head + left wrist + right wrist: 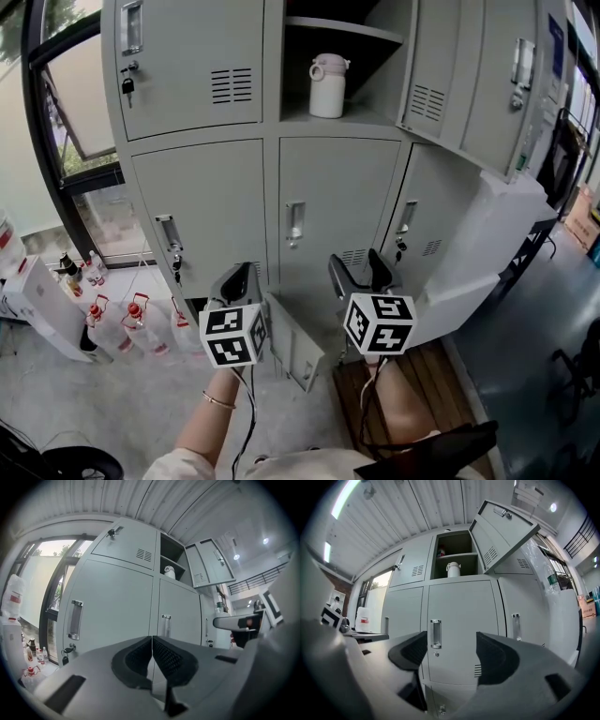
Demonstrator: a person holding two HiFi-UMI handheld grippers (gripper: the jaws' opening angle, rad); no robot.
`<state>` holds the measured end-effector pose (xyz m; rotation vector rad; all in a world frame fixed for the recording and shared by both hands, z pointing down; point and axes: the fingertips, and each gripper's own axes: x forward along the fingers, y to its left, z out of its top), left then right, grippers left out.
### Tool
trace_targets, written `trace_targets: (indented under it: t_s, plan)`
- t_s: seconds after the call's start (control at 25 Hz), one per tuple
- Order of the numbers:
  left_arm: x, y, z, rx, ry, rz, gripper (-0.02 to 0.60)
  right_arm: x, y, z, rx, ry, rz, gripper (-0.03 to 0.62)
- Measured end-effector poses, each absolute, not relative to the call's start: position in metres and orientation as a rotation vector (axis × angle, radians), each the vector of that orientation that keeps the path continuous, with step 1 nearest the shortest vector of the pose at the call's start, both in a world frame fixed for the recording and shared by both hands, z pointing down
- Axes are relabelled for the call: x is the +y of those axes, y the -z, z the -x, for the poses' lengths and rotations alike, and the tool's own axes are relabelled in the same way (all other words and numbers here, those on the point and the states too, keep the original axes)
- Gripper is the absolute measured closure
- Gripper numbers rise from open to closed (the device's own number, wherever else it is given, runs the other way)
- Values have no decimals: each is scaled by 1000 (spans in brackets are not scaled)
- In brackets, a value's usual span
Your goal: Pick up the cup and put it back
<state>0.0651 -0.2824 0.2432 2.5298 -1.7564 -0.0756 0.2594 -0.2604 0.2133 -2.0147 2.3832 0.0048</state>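
The white lidded cup (327, 86) is standing upright on the floor of the open upper compartment of the grey locker cabinet (206, 197), under an inner shelf and well above both tongs. That compartment's door (469, 84) is hanging swung out to the right, leaving the opening unobstructed. The left tongs (239, 281) are pressing together with nothing between them, facing the closed lower doors. The right tongs (361, 272) are standing spread and empty, framing a closed door's handle (435, 633) in the right gripper view. A small bottom door (292, 349) is hanging open between the two tongs. Bottles (131, 319) with red caps are sitting on the floor (56, 394) at the left, and a white panel (487, 244) is leaning at the cabinet's right.
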Motion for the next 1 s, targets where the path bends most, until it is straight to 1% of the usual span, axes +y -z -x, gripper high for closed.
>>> trace_targets:
  t_s: [0.16,0.6,1.0]
  plan:
    - [-284,-237,-59,-1780,79,-2537,572,-267,-209,-258,2389,-14,2033,240]
    - [-301,-191,-41,-1857,147,-2538,572,-286,-156,-255,2378,-138,2012,241]
    - [-321,-138,-36,-1911,197,-2584,572,-313,-96,-244,2380,-167,1927,247]
